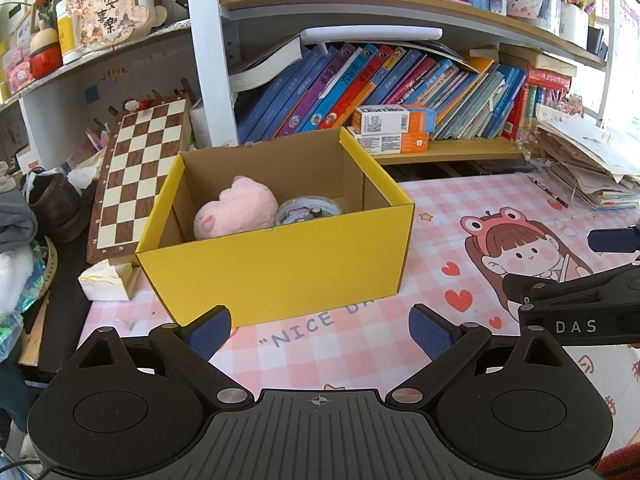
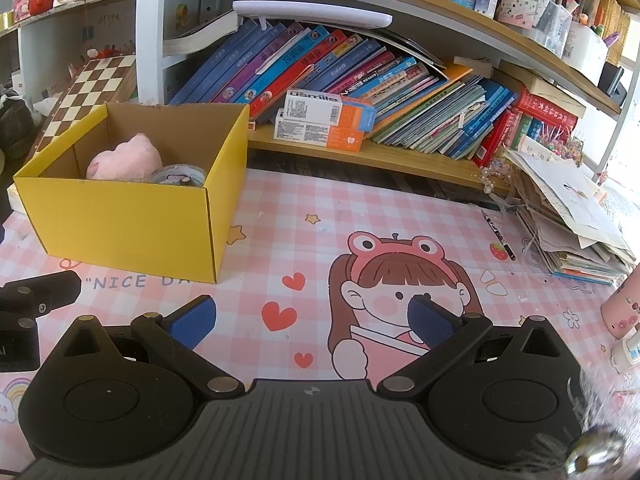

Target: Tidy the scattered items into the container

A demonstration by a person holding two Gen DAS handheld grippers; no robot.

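Observation:
A yellow cardboard box [image 1: 280, 276] stands open on the pink checked desk mat [image 1: 440, 216]; it also shows in the right wrist view [image 2: 120, 224]. Inside it lie a pink plush toy [image 1: 236, 208] and a round tin [image 1: 308, 210], both also seen in the right wrist view: plush [image 2: 124, 160], tin [image 2: 178, 174]. My left gripper [image 1: 320, 332] is open and empty, just in front of the box. My right gripper [image 2: 312, 322] is open and empty over the cartoon girl print, right of the box. The right gripper's body [image 1: 580, 304] shows at the left view's right edge.
A chessboard [image 1: 140, 168] leans left of the box. A shelf of books [image 2: 360, 80] and two toothpaste cartons [image 2: 328, 120] stand behind. A pile of papers [image 2: 568, 216] and a pencil [image 2: 498, 236] lie at right. A pink bottle [image 2: 624, 308] is at the right edge.

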